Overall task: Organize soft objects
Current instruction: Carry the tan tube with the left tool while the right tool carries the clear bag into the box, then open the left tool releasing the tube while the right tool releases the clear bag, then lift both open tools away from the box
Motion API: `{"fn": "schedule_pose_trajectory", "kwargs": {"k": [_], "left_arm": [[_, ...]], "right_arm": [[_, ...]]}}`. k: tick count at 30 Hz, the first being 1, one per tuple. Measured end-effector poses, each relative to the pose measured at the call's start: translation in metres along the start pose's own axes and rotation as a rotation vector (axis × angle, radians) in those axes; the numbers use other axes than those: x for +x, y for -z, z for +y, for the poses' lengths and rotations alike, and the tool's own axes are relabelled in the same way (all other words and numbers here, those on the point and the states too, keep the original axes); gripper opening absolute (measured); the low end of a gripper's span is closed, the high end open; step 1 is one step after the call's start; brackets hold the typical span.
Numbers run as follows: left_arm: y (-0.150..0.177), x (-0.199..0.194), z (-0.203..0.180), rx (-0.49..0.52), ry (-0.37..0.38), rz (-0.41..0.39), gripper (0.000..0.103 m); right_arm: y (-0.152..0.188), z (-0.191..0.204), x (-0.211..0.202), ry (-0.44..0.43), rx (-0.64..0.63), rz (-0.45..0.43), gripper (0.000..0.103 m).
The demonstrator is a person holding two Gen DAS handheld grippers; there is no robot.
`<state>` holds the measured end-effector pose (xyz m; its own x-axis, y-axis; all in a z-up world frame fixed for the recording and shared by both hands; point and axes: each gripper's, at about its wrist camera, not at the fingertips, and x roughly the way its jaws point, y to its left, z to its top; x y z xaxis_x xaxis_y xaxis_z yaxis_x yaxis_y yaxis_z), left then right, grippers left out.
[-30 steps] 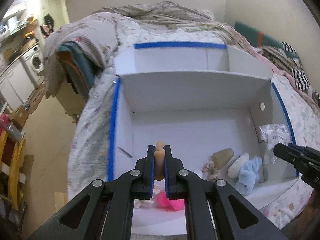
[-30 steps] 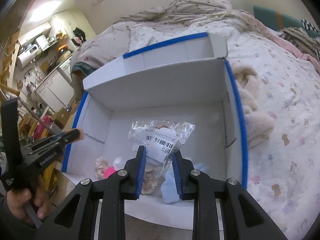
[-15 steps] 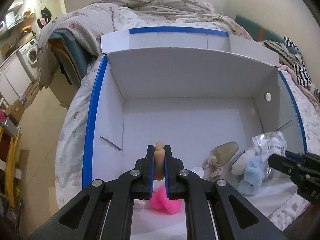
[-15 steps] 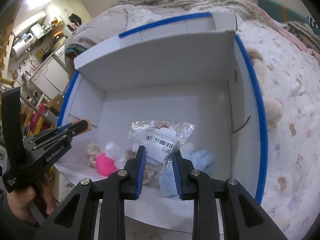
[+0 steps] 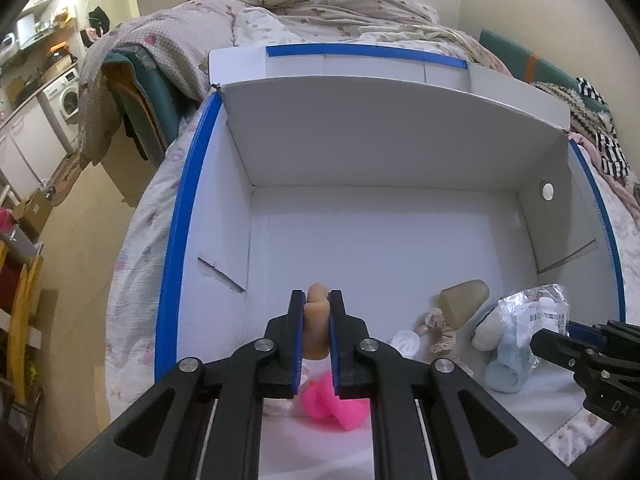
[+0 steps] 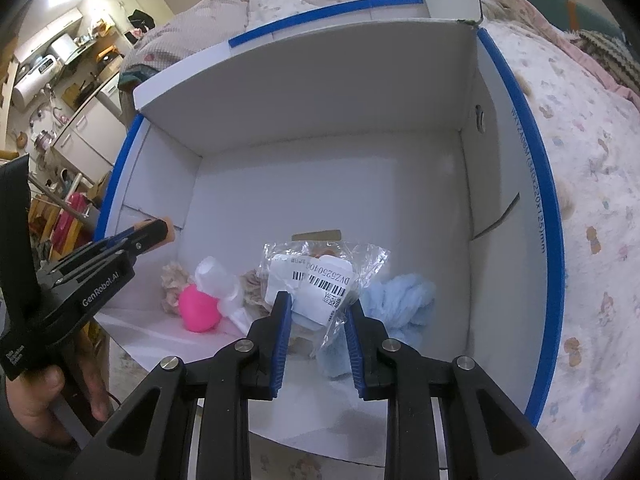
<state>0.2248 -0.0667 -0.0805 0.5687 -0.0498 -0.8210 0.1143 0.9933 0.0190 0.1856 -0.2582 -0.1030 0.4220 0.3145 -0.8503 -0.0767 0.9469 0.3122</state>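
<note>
We are mid-delivery: both tools hang over the white cardboard box with blue-taped rims (image 5: 188,216) on the bed. The left tool (image 5: 316,332), lower centre, pinches a tan foam piece (image 5: 314,320); the right tool (image 6: 316,320) grips a clear barcoded plastic packet (image 6: 316,272). Next, we judge, comes lowering beside the pink soft ball (image 6: 198,308) and releasing.

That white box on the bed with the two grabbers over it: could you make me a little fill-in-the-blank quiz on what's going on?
1. The left gripper is shut on a small ____-coloured piece.
2. The right gripper holds a clear plastic ____ with a barcode label.
3. The box has ____ tape along its edges.
4. Below the left gripper lies a bright ____ soft item.

Missing words: tan; bag; blue; pink
</note>
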Motion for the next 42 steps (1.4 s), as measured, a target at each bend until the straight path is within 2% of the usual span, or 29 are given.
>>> {"fn": "schedule_pose_trajectory", "kwargs": {"k": [18,24,26,28,31,33,34,37,42], "left_arm": [[0.0,0.001,-0.001,-0.001,0.002,0.012,0.015],[-0.001,-0.003,-0.002,0.001,0.001,0.005,0.03],[-0.001,-0.006,-0.002,0.0,0.001,-0.003,0.044],[-0.002,-0.01,-0.004,0.012,-0.011,-0.017,0.052],[-0.002,-0.018,-0.008,0.031,-0.032,-0.053,0.061],[-0.003,-0.024,-0.009,0.032,-0.032,-0.071,0.061],[-0.003,-0.027,-0.009,0.027,-0.031,-0.079,0.062],[-0.003,-0.034,-0.007,0.011,-0.028,-0.097,0.066],[0.001,-0.052,0.002,-0.023,-0.018,-0.134,0.067]], "right_arm": [[-0.001,0.0,0.002,-0.008,0.007,0.01,0.028],[0.0,-0.001,0.0,-0.016,0.006,0.001,0.029],[0.0,-0.001,-0.001,-0.019,0.008,-0.004,0.029],[0.0,-0.001,-0.002,-0.019,0.01,-0.01,0.03],[-0.001,-0.002,-0.004,-0.02,0.018,-0.023,0.036],[-0.001,-0.002,-0.005,-0.023,0.021,-0.034,0.046],[-0.002,-0.002,-0.006,-0.023,0.021,-0.043,0.055],[-0.003,0.0,-0.01,-0.026,0.019,-0.069,0.06],[-0.003,0.001,-0.015,-0.013,0.037,-0.095,0.087]]}}
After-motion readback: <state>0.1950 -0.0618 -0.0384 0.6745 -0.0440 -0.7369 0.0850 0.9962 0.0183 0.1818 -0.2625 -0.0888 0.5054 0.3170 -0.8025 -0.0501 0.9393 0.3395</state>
